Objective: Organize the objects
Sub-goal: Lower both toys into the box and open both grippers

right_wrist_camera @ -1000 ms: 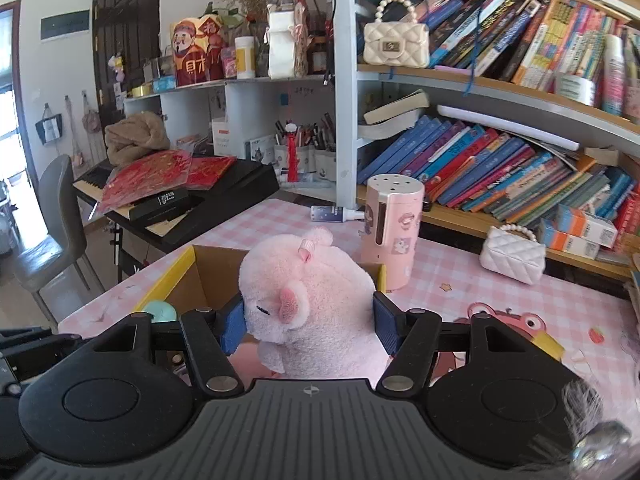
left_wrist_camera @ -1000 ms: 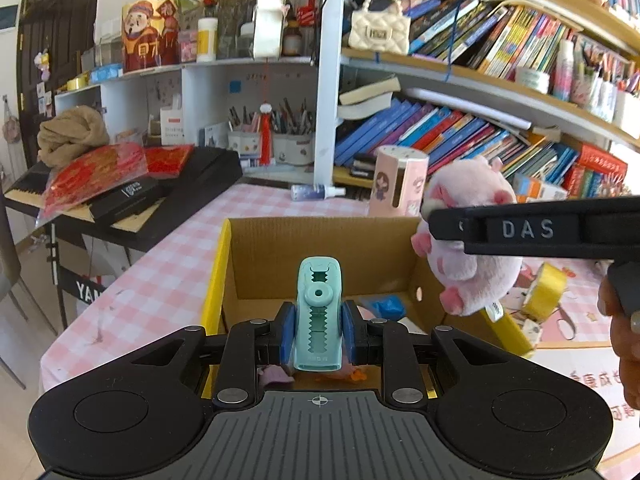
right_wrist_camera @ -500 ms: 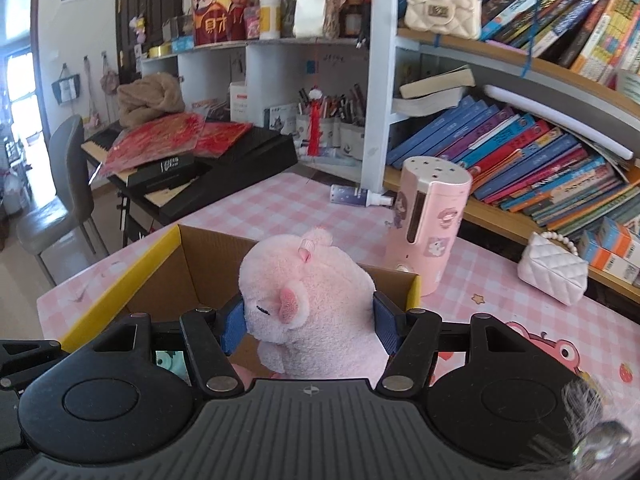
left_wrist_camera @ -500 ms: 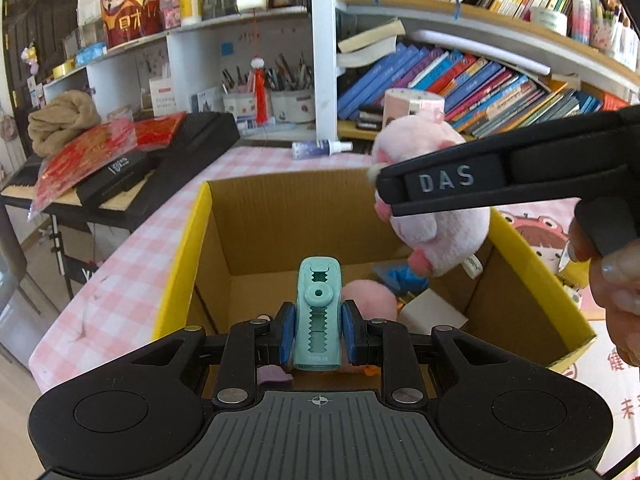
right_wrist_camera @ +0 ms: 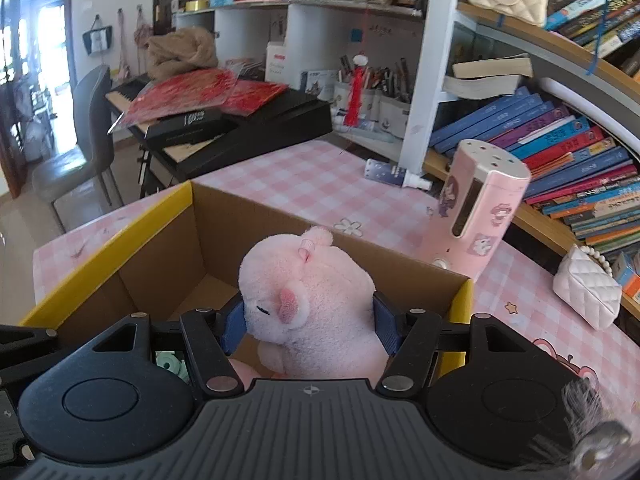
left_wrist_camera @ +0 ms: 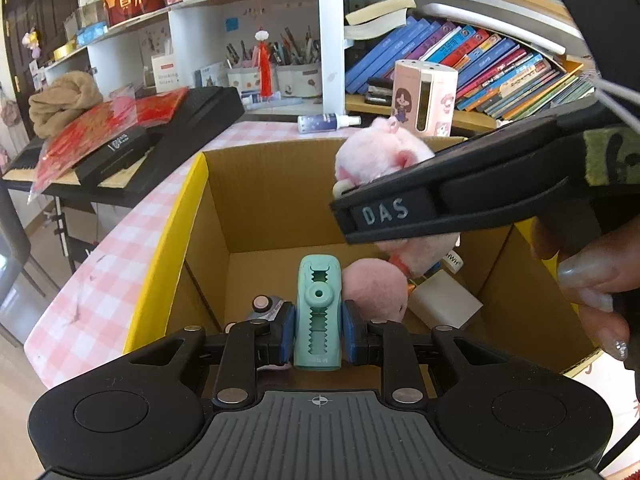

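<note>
Landmark: cardboard box [left_wrist_camera: 256, 200], open top, yellow rim, standing on the pink-checked desk [right_wrist_camera: 320, 176].

Left gripper [left_wrist_camera: 318, 326]: jaws pinch a teal plastic clip [left_wrist_camera: 318, 312] w/ toothed centre slot and round pivot hole; clip stands upright, held above the box interior, near the front wall.

Right gripper [right_wrist_camera: 310, 324]: jaws pinch a pink plush pig [right_wrist_camera: 308, 304] at both flanks. Plush is fluffy, pale pink, w/ darker pink ear, closed stitched eye and small tuft on top. It hangs over the box opening, toward the right side, above the contents.

Box contents: a second pink plush [left_wrist_camera: 374, 288] and a white block [left_wrist_camera: 444, 298] on the box floor.

Behind the box: pink cylindrical container [right_wrist_camera: 476, 216], upright on the desk.
</note>
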{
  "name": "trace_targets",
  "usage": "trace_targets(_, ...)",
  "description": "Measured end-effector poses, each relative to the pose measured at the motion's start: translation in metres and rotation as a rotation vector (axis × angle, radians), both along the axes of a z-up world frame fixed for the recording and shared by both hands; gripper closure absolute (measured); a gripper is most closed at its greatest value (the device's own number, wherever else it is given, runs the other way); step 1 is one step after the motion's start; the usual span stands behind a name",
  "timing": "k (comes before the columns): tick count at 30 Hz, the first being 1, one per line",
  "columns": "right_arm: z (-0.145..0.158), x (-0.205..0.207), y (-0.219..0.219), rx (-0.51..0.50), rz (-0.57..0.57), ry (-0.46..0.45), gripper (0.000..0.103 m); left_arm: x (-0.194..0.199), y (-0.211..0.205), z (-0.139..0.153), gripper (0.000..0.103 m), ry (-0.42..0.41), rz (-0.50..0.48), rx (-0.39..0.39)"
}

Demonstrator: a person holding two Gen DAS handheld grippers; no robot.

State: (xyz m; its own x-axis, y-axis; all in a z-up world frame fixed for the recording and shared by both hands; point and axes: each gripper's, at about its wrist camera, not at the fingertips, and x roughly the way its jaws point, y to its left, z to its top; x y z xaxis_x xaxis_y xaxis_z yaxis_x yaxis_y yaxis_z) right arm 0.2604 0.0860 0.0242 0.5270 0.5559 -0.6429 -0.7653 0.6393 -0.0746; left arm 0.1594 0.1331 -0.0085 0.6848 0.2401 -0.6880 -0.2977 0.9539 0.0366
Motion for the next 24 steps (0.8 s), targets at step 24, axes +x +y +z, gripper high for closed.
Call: trace_targets(24,-0.019,0.003,0.018,-0.143,0.071,0.061,0.023,-0.005,0.003,0.003,0.064,-0.018,0.013,-0.007)
